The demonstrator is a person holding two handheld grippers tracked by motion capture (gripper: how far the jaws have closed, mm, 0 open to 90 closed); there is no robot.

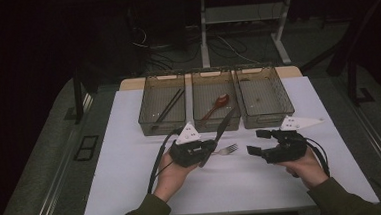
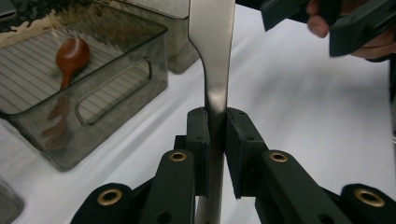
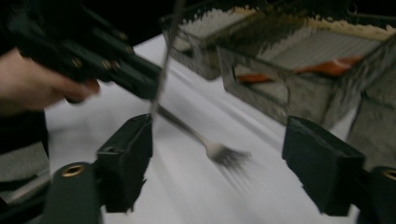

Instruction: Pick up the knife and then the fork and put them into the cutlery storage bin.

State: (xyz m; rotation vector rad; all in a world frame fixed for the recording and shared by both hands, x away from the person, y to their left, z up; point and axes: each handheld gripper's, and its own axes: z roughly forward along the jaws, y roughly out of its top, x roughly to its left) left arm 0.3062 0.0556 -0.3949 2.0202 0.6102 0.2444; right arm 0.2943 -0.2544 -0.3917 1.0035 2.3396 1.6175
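the left gripper [image 1: 208,149] is clamped on a flat, polished steel knife [image 2: 212,70] held above the white table [image 1: 131,161]. the right gripper [image 1: 255,142] is open and empty. one steel fork [image 1: 226,149] lies between them. beyond stand three smoky clear bins [image 1: 265,97]: two black chopsticks [image 1: 168,106], one reddish-brown spoon [image 1: 218,104].

The worktop [image 1: 133,181] is white. Three smoke-grey see-through bins [image 1: 265,95] have ribbed floors; one holds a reddish-brown wooden spoon [image 1: 218,104]. The fork [image 1: 227,149] and knife [image 2: 212,56] are silver steel.
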